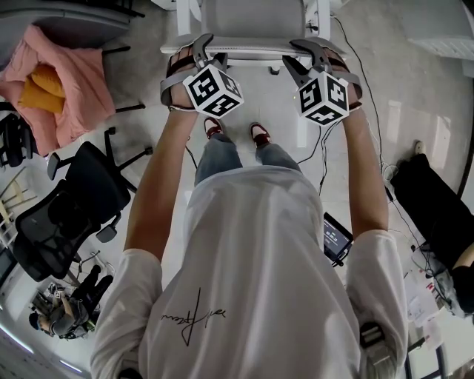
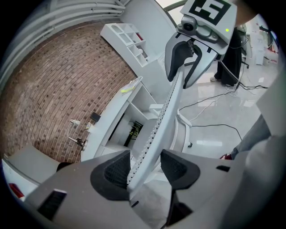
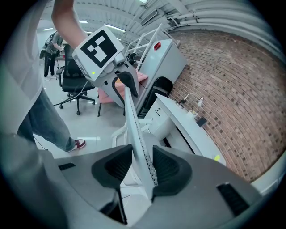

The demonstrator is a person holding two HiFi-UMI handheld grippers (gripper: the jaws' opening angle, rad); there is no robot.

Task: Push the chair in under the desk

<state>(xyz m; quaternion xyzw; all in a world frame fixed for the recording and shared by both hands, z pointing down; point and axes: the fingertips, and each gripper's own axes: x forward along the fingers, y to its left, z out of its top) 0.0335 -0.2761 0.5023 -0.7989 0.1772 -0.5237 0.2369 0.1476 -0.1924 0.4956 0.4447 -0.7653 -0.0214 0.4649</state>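
Where the white chair point(image 1: 252, 22) stands just before the desk point(image 3: 196, 127), I straddle the top edge of its backrest. My left gripper point(image 2: 145, 167) is spread, slack about the rim, and my right gripper point(image 3: 143, 165) pinches it. Bare floor point(image 1: 415, 96) flanks it; a black office chair point(image 1: 74, 207) stands well apart, left.

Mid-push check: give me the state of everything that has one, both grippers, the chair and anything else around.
left gripper: jaws open, straddling the backrest top of the white chair, not clamped.
right gripper: jaws closed on the same backrest edge, as far as shows.
white chair: upright, facing the desk, seemingly not fully under.
black chair: upright, unoccupied.
tablet: screen lit.
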